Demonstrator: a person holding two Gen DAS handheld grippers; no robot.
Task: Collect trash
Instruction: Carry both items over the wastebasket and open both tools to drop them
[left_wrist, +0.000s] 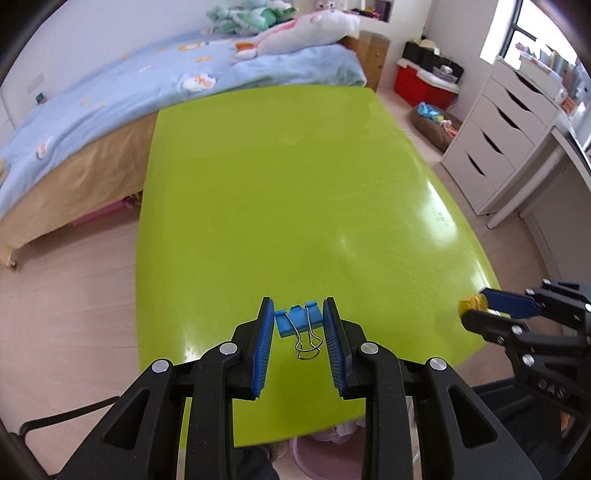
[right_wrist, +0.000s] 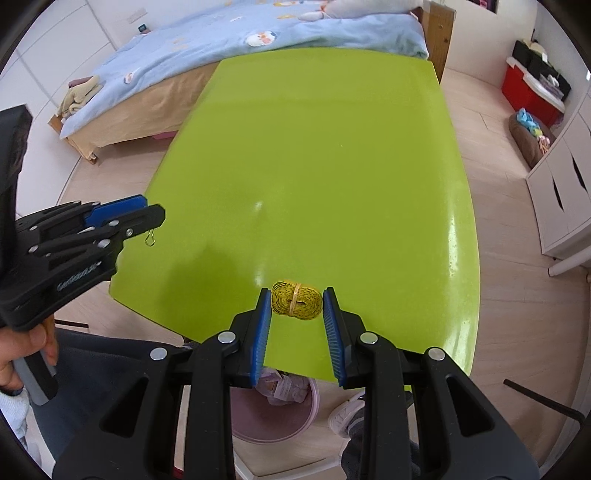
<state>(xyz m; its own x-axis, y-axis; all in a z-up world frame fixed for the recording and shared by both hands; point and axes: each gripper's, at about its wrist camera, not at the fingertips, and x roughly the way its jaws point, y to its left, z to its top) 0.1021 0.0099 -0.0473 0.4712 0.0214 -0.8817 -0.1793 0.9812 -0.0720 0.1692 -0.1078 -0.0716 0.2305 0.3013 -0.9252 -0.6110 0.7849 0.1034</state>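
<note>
A blue binder clip (left_wrist: 295, 322) with wire handles sits between the tips of my left gripper (left_wrist: 298, 308), whose pads touch its two sides over the green table (left_wrist: 280, 192). A coiled yellow measuring tape bound with a rubber band (right_wrist: 295, 303) sits between the tips of my right gripper (right_wrist: 297, 299), its pads at both sides. The right gripper also shows in the left wrist view (left_wrist: 476, 304) with the tape (left_wrist: 471, 303). The left gripper shows in the right wrist view (right_wrist: 149, 210) with the clip's wire handle (right_wrist: 150, 239) hanging below it.
A pink trash bin (right_wrist: 275, 410) with crumpled paper stands on the floor below the table's near edge. A bed with a blue quilt (left_wrist: 110, 103) lies beyond the table at the left. White drawers (left_wrist: 506, 129) and a red box (left_wrist: 421, 86) stand at the right.
</note>
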